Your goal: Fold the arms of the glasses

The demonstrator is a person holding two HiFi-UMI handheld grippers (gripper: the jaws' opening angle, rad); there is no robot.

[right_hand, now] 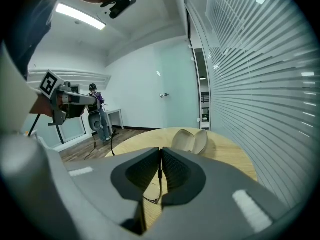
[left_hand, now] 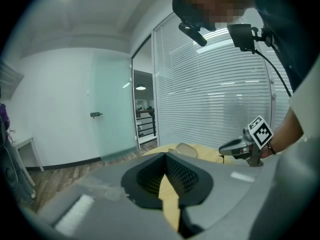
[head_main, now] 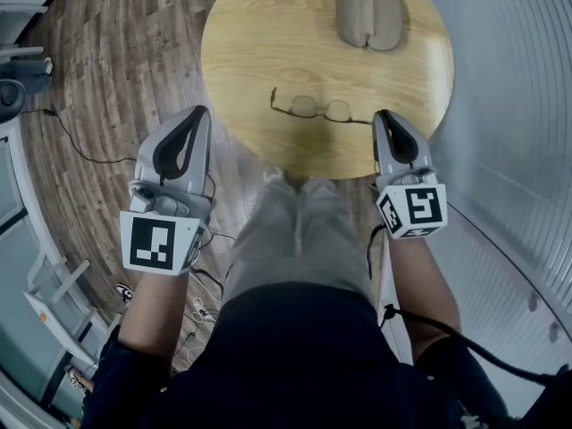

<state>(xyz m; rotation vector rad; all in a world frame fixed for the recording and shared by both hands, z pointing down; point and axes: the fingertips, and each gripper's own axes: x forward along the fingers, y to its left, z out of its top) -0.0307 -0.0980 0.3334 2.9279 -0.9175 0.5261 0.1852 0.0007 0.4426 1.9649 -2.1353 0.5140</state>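
Round pale-wood counter (head_main: 250, 25) bears thin wire-framed glasses (head_main: 320, 108), arms spread; right hand-held gripper (head_main: 382, 116) pinches one arm, apparently to swing it inward; left hand-held gripper (head_main: 201, 112), closed empty, waits beside the rim.

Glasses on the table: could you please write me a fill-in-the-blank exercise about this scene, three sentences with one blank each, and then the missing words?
1. The right tool is shut on one ____ of the glasses.
2. At the far side of the table, the glasses case lies ____.
3. The left tool holds ____.

Missing words: arm; open; nothing.
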